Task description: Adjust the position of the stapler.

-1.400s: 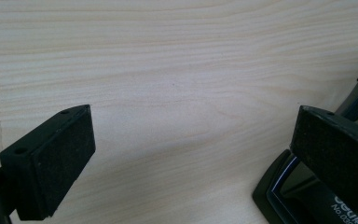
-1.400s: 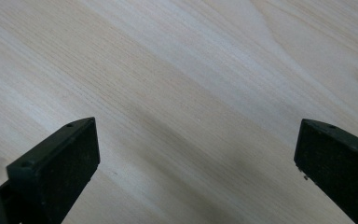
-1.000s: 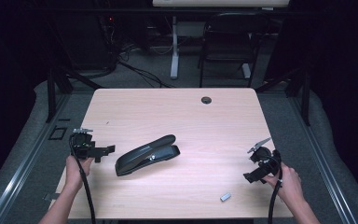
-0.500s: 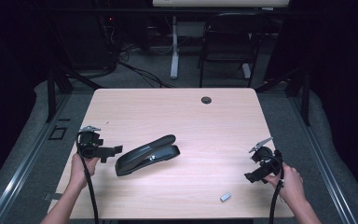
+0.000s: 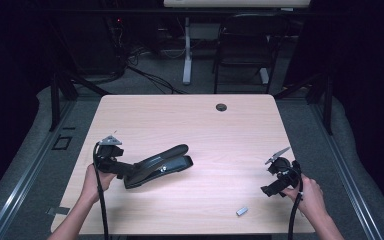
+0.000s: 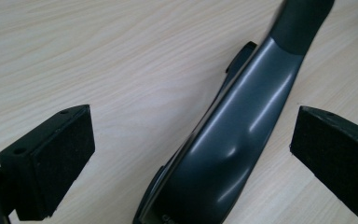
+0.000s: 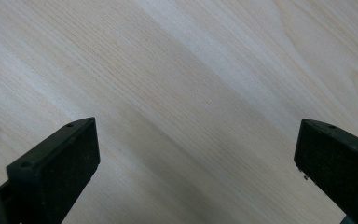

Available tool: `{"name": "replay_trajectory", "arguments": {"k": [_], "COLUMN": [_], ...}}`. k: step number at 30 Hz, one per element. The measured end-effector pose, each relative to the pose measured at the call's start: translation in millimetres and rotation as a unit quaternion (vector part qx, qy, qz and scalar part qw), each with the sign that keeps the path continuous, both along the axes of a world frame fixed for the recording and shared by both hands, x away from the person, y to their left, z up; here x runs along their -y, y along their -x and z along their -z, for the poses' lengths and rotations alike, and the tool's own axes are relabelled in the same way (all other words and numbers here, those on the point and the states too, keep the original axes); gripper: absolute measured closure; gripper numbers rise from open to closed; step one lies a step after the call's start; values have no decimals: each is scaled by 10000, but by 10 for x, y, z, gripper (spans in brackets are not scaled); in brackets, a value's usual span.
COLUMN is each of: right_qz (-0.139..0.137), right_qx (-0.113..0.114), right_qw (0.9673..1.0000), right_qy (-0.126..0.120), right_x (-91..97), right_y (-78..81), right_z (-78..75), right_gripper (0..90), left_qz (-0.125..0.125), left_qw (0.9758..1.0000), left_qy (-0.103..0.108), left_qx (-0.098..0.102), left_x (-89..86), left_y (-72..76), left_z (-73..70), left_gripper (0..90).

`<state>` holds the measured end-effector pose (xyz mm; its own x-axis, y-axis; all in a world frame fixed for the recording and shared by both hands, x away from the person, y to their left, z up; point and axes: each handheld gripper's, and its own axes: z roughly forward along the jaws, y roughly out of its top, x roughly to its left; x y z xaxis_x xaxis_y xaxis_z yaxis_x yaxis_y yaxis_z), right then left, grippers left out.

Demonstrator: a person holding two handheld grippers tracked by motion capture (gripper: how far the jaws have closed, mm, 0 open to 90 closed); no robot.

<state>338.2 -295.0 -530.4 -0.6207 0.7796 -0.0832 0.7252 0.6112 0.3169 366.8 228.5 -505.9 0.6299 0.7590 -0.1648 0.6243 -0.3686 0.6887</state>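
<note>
Two grippers on the go here, one in each hand, both working over a light wood table (image 5: 190, 120). The left gripper (image 5: 125, 170) sits low at the near-left part of the tabletop, and its jaws are spread wide with the back end of a big dark grey stapler (image 5: 157, 166) sitting right between them. In the left gripper view you can see the stapler (image 6: 233, 149) running up the middle of the gap, glossy top facing up, and neither pad is touching it, there's bare wood showing on both sides. From the high view the stapler lies flat on the table, a bit left of centre, angled so its far end points toward the middle-right of the table. The right gripper (image 5: 272, 186) is well apart from all that, over by the near-right corner, held in the person's right hand (image 5: 310, 197). Its jaws are wide apart too, with nothing between them, just wood grain under it in the right gripper view. Couple of small bits around: a little silver piece (image 5: 242, 211) lying on the table near the front edge, fairly close to the right gripper, and a round dark grommet (image 5: 221, 107) at the far edge. Can't tell what the silver piece is, too small.
</note>
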Motion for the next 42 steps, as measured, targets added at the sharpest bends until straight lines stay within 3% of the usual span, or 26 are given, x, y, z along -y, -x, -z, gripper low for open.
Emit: {"name": "replay_trajectory", "arguments": {"k": [13,14,17,25,33,42], "right_qz": [-21,-53,-45,-88,-98,-92], "right_qx": [4,14,-8,-51,-44,-153], "right_qw": [10000,9999,10000,9999,9999,9998], "right_qy": [-51,101,3,27,112,114], "right_x": [-14,-11,-20,-27,-32,-47], "right_y": [5,1,0,-1,-1,-8], "right_z": [15,1,24,30,43,65], "right_gripper": [0,0,0,0,0,0], "left_qz": [393,365,384,478,677,950], "left_qw": [9977,9977,9972,9959,9948,9902], "left_qy": [-548,-567,-638,-770,-752,-1028], "left_qx": [20,36,12,-65,-105,26], "left_x": [204,218,247,289,326,431], "left_y": [-6,-8,-18,-40,-29,-21], "left_z": [116,129,144,222,233,272], "left_gripper": [0,0,0,8,12,250]}}
